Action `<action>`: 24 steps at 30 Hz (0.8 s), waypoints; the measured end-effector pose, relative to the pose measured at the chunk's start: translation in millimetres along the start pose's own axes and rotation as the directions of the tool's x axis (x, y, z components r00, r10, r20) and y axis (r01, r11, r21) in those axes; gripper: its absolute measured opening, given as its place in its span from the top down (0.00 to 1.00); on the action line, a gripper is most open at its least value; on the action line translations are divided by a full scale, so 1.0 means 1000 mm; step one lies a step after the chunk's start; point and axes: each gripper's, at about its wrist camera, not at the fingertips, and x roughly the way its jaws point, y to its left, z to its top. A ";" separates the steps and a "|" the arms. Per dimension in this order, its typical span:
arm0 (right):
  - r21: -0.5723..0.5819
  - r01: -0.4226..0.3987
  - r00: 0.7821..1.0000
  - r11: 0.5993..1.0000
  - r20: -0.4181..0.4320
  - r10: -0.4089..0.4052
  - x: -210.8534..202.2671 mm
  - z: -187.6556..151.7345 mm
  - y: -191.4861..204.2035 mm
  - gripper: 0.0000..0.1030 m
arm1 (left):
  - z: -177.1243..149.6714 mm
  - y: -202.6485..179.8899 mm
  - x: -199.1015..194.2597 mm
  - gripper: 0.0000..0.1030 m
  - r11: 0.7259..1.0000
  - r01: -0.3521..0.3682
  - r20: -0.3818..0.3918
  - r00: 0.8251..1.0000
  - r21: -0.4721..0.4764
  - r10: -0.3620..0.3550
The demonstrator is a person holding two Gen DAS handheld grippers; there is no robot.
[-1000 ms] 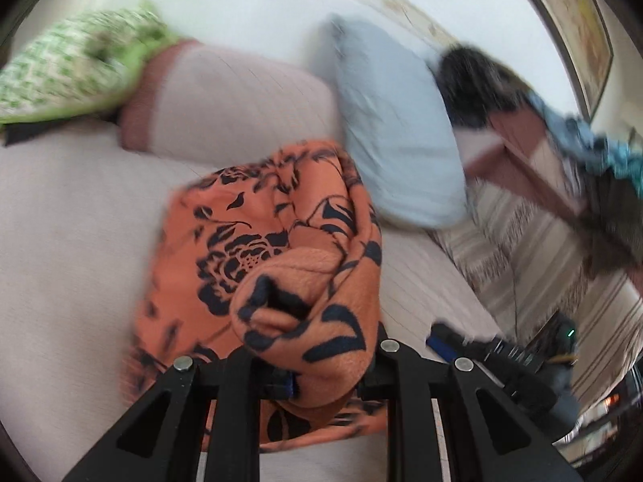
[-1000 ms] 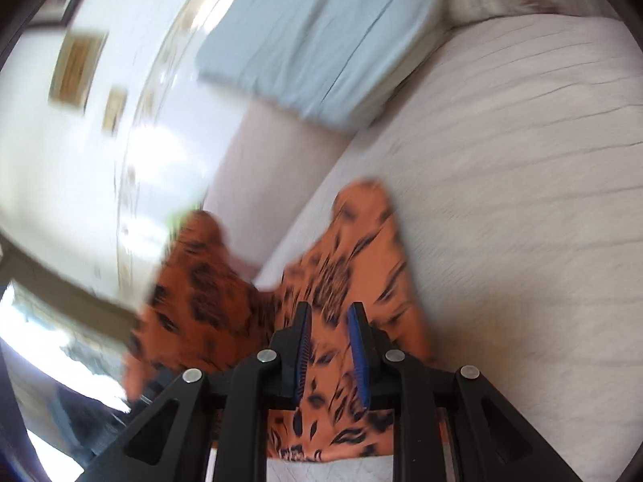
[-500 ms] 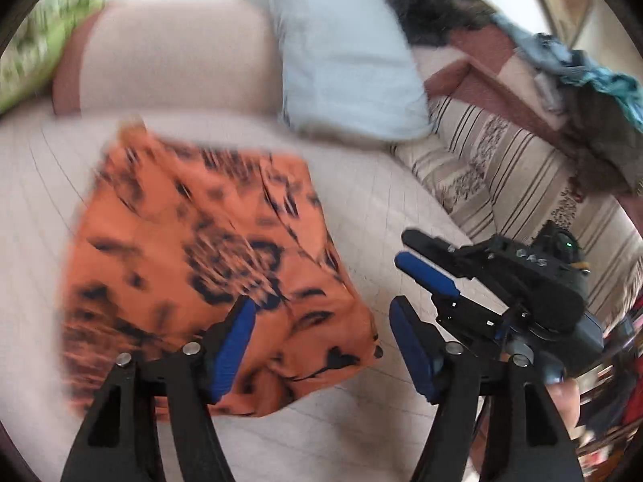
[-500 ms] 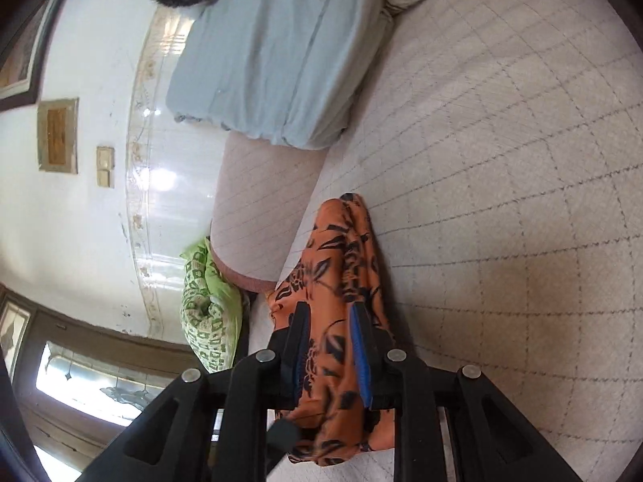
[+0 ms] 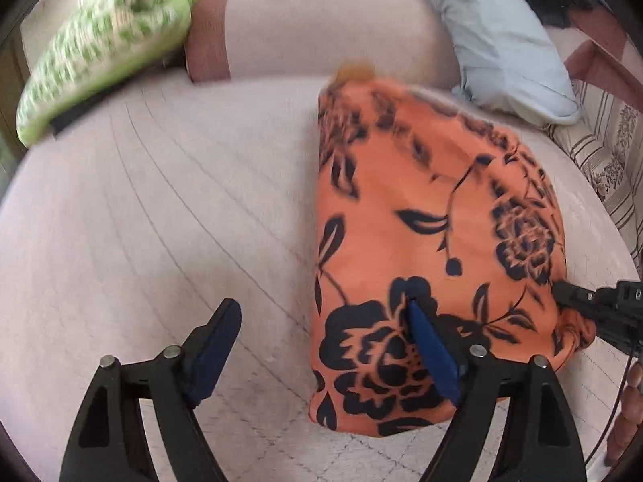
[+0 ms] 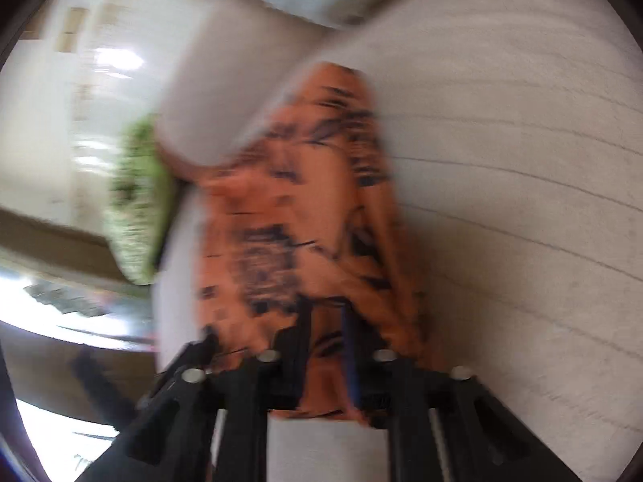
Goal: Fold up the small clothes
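Note:
An orange garment with a black flower print [image 5: 434,217] lies folded flat on the pale quilted bed [image 5: 160,221]. My left gripper [image 5: 321,321] hovers over the garment's near left edge with its jaws opening wide. One blue pad [image 5: 430,353] is above the fabric, the other [image 5: 217,345] above bare quilt, and neither presses on the cloth. In the blurred right wrist view my right gripper [image 6: 326,321] is shut on the garment [image 6: 305,201] at its near edge. The left wrist view shows that right gripper [image 5: 594,313] at the garment's right corner.
A green patterned pillow [image 5: 100,52] lies at the back left, a pink bolster [image 5: 321,28] along the back and a light blue pillow [image 5: 494,32] at the back right. Striped fabric [image 5: 603,160] lies to the right. A wide stretch of bare quilt lies left of the garment.
The left gripper let go of the bunched garment and opened wide. The garment dropped from hanging to lying flat on the bed. The right gripper stayed on it and sank.

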 end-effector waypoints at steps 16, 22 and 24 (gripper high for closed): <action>-0.012 -0.141 0.980 0.990 0.139 0.141 -0.026 0.009 0.021 0.93 | -0.006 -0.022 -0.012 0.12 0.991 0.030 -0.064 0.998 0.127 -0.022; -0.037 -0.174 0.969 0.984 0.174 0.178 -0.021 0.032 0.044 0.93 | 0.022 -0.018 -0.031 0.12 0.980 0.125 -0.042 0.992 0.153 -0.120; -0.027 -0.174 0.967 0.984 0.183 0.176 -0.013 0.048 0.051 0.93 | 0.051 -0.014 -0.040 0.12 0.971 0.182 -0.025 0.983 0.157 -0.180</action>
